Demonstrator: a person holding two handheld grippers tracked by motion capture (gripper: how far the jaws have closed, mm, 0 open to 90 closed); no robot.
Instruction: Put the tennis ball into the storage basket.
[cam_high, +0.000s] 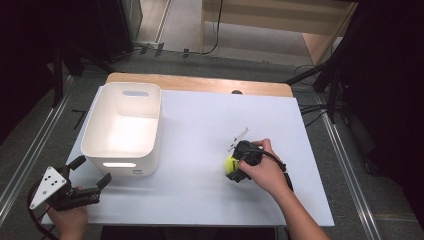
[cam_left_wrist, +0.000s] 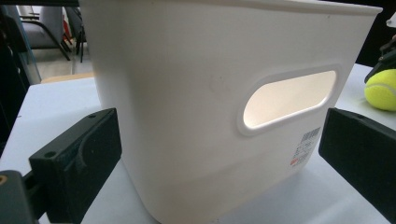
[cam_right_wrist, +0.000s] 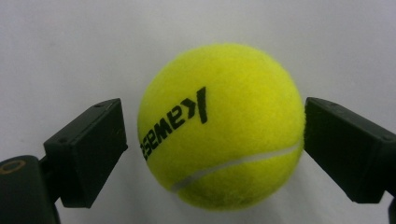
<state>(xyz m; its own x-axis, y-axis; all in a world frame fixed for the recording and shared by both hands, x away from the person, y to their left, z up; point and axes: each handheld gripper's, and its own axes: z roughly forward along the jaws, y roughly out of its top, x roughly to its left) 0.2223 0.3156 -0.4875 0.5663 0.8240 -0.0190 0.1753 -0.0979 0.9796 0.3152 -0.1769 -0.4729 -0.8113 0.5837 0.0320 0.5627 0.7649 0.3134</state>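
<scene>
I find the right hand-held gripper spread wide around a yellow tennis ball on the white counter, right of centre; in the right gripper view one jaw stands just clear of the ball and the other sits at its edge, contact uncertain. My left hand-held gripper rests at the counter's near left corner, jaws wide and holding nothing, facing the handle-slot wall of the white bin, which stands well apart from the ball.
</scene>
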